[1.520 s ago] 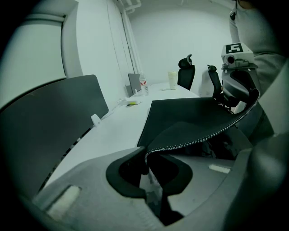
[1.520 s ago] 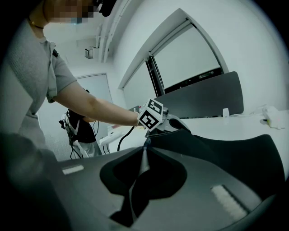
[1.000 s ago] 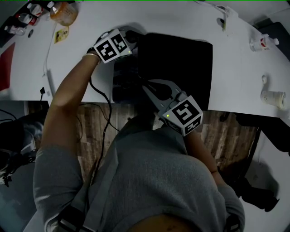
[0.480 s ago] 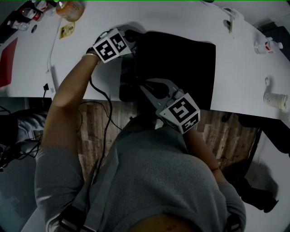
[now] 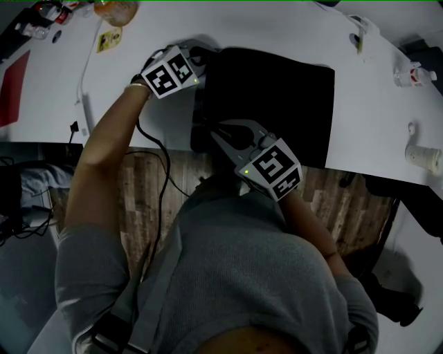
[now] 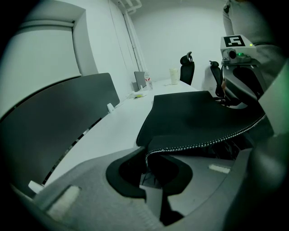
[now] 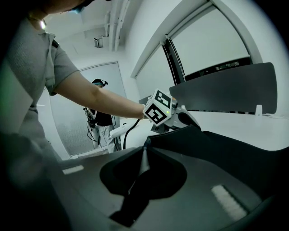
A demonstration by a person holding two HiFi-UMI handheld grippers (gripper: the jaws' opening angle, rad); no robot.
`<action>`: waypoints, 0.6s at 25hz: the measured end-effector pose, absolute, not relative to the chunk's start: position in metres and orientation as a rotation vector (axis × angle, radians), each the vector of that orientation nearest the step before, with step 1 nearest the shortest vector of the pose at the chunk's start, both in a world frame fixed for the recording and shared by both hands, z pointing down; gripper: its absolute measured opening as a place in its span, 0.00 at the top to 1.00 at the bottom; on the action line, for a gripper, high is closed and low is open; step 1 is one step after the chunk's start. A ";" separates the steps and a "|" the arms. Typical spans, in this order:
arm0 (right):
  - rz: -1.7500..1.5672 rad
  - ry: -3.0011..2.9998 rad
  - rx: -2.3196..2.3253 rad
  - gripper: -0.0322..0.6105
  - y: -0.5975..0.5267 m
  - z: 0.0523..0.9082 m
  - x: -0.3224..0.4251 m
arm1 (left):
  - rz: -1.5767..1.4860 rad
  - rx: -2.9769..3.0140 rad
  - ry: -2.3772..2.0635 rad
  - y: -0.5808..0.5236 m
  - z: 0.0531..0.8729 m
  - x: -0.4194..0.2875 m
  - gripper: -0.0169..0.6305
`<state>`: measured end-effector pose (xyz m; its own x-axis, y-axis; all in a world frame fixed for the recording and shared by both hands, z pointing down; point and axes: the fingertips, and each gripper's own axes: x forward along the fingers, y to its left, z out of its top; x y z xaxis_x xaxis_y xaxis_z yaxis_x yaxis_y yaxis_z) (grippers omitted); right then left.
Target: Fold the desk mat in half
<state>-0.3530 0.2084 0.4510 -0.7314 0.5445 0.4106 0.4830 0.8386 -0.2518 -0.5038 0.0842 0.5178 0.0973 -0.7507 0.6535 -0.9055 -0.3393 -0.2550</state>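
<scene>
The black desk mat (image 5: 277, 104) lies on the white desk (image 5: 360, 117), its left part lifted and doubled over itself. My left gripper (image 5: 201, 66) is shut on the mat's far corner; in the left gripper view the stitched edge (image 6: 198, 142) runs out of the closed left gripper (image 6: 151, 155). My right gripper (image 5: 214, 131) is shut on the near corner at the desk's front edge. In the right gripper view the thin mat edge stands pinched in the right gripper (image 7: 144, 158), and the left gripper's marker cube (image 7: 159, 108) shows beyond. The mat's underside is hidden.
An orange bottle (image 5: 118, 8), a yellow card (image 5: 107, 41) and a white cable (image 5: 86, 83) lie at the desk's far left. Small bottles (image 5: 412, 72) and a white roll (image 5: 423, 155) sit at the right. A grey divider panel (image 6: 58, 117) runs behind the desk. Another person (image 7: 101, 117) stands beyond.
Both grippers have moved to the right, carrying the mat's lifted left edge further over the rest of the mat. Both jaws stay closed on it.
</scene>
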 end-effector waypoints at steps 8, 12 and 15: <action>0.151 -2.512 -0.789 0.90 0.223 0.456 -0.359 | 1.097 2.158 -1.672 0.096 0.519 -0.509 0.93; 0.143 -2.494 -0.802 0.90 0.229 0.461 -0.360 | 1.120 2.158 -1.690 0.101 0.521 -0.511 0.93; 0.140 -2.481 -0.805 0.90 0.233 0.467 -0.362 | 1.118 2.164 -1.710 0.102 0.525 -0.513 0.93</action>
